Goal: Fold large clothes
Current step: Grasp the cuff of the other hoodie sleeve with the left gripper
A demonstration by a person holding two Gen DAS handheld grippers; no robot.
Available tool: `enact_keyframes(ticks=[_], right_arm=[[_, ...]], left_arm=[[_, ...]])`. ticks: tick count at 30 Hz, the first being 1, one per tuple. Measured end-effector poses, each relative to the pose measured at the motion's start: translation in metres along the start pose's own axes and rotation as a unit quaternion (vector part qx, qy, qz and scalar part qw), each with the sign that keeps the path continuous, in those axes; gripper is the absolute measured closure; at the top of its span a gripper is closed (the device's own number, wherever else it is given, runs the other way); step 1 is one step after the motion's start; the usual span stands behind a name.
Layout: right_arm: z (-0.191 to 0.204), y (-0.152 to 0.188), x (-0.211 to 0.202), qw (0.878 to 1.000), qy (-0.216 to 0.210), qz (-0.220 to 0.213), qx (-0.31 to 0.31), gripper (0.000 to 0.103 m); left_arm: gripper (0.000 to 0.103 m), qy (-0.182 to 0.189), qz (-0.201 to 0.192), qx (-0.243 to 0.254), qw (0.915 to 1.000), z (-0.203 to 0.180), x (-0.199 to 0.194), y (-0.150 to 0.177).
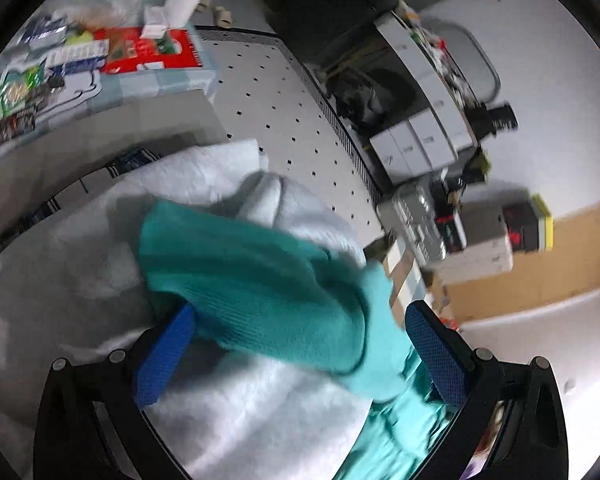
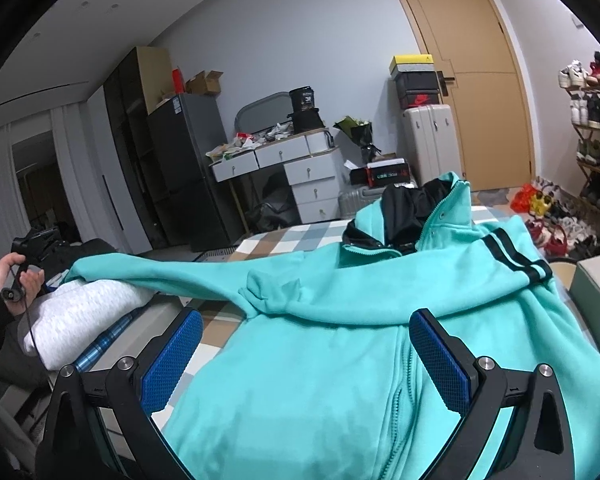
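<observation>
A teal zip jacket point(image 2: 320, 360) with a black lining and black shoulder stripes lies front-up on the checked bed sheet point(image 2: 268, 244). My right gripper point(image 2: 306, 316) hovers open just above its chest, with nothing between the blue pads. One sleeve point(image 2: 160, 276) stretches left over a white pillow point(image 2: 84, 312). A person's hand holds my left gripper point(image 2: 28, 248) at that sleeve's end. In the left wrist view the sleeve cuff point(image 1: 260, 280) lies between the wide-apart pads of the left gripper point(image 1: 300, 310), above the white pillow point(image 1: 80, 240). That view is motion-blurred.
Beyond the bed stand a dark fridge point(image 2: 188, 160), a cluttered white drawer unit point(image 2: 292, 164), a suitcase point(image 2: 428, 140) and a shoe rack point(image 2: 596, 128). A box point(image 2: 596, 280) sits at the bed's right edge. A littered surface point(image 1: 100, 60) shows in the left wrist view.
</observation>
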State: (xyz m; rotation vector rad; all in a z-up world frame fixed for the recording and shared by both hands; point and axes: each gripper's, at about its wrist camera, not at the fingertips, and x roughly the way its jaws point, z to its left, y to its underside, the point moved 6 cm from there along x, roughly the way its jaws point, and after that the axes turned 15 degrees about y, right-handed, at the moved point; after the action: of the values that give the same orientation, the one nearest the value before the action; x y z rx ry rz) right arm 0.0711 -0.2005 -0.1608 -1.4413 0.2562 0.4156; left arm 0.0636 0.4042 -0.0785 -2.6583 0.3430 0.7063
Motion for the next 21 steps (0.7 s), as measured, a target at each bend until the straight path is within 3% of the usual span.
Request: enact_keyframes(ticks=[1,6,7,8,12,15,18,21], right_arm=[[0.0,0.0,0.0,1.0,0.001,0.0,0.0,0.0],[0.002,0.001,0.002,1.0,0.002,-0.001,-0.009,0.0],[0.002,0.001,0.003,1.0,0.002,0.0,-0.011,0.0],[0.003,0.002,0.003,1.0,0.001,0.001,-0.013,0.0],[0.007,0.003,0.003,1.0,0.0,-0.001,-0.021,0.0],[0.01,0.004,0.002,0.999,0.002,-0.006,-0.033,0.0],[0.015,0.006,0.002,0.999,0.004,-0.004,-0.046,0.0],[0.019,0.008,0.002,0.998,0.005,-0.006,-0.06,0.0]], left_arm=[[0.002,0.004,-0.004,-0.003,1.0,-0.001,-0.002,-0.002],[0.031,0.005,-0.017,0.008,0.9998,-0.005,-0.013,-0.013],[0.045,0.017,-0.018,0.022,0.9994,-0.013,-0.016,-0.014],[0.049,0.027,-0.019,0.038,0.9987,-0.017,-0.021,-0.015],[0.049,0.069,-0.03,0.089,0.9932,-0.031,-0.034,-0.011],[0.048,0.06,-0.025,0.066,0.9957,-0.015,-0.034,-0.009],[0.048,0.081,-0.012,0.057,0.995,-0.015,-0.041,0.003],[0.037,0.106,0.018,0.053,0.9928,-0.026,-0.041,0.019]])
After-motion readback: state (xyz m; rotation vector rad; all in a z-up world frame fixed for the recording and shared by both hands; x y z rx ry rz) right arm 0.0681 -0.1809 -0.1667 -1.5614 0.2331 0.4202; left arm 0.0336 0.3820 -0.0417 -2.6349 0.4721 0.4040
